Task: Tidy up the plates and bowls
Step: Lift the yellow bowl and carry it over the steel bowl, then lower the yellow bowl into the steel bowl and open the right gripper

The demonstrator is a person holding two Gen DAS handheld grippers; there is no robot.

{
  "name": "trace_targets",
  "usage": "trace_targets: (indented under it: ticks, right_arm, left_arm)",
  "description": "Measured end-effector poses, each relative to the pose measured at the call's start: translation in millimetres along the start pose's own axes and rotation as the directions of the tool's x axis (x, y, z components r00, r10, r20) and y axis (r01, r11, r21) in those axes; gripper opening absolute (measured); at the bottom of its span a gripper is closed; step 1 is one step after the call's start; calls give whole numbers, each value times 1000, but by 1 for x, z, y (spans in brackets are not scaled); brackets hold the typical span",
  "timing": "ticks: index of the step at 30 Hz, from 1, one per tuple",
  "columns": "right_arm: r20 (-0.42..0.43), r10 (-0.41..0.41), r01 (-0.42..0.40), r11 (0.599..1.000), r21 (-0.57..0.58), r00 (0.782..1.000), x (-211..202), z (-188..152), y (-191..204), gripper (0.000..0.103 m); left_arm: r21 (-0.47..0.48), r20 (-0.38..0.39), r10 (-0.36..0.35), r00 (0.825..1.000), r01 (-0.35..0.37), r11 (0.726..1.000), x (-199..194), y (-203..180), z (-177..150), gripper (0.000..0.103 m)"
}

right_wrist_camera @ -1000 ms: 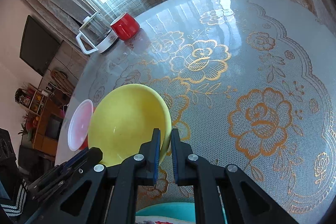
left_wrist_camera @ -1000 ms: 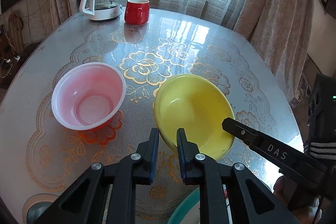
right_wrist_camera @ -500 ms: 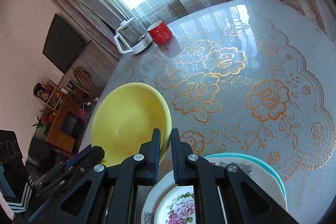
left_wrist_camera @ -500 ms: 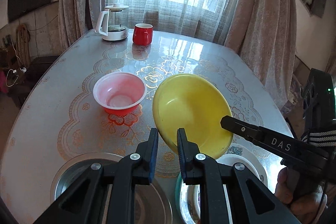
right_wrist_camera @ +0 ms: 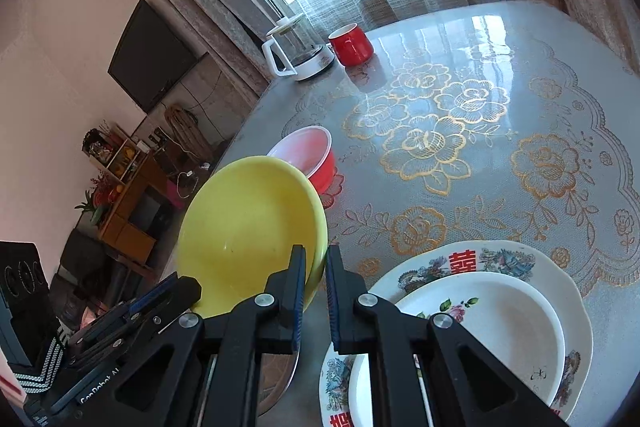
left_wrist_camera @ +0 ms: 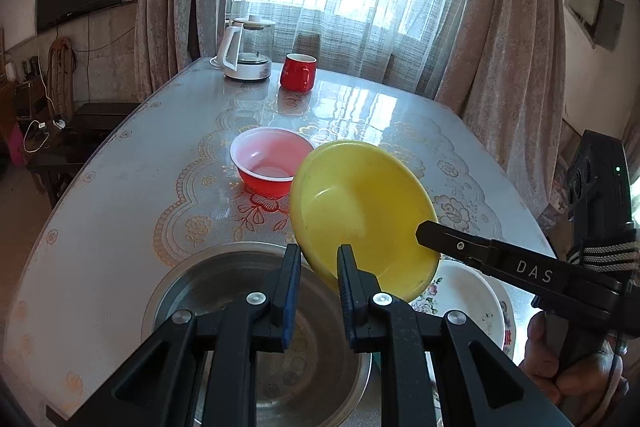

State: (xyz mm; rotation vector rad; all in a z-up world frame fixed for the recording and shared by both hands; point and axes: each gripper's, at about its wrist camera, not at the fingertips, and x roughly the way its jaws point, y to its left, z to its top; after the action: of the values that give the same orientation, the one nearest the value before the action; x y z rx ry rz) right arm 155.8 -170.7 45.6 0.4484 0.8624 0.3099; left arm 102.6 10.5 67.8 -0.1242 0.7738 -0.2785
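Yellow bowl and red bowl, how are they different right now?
The yellow bowl is tilted and lifted, pinched at its rim by both claws, left and right; the red bowl sits upright on the table, untouched. The yellow one is wider and shallower, the red one smaller and deeper. Both look empty.

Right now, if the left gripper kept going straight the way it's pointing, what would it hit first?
Probably the yellow bowl: the left gripper already grips its near rim. Past that, the line seems to run down toward the table near the red bowl, though depth is hard to judge through the fisheye.
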Motion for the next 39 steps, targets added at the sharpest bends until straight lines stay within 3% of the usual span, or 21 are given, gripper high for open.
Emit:
trace_targets:
  ticks: [16,30,39]
  right_arm:
    - [-84,56,-64,994,-92,995,25,-22,39,10]
    - [-252,5,-48,985,-164,968,63,-60,49,13]
    - [-260,-34,-20,980,-200,965,66,-68,53,14]
  left_arm:
    - [-122,-38,8,999,-13,992,-20,54,-29,18]
    - [-165,-142,36,989,-60,985,-8,80,-74,18]
    - [-164,-158,45,986,-71,984,-3,85,-76,18]
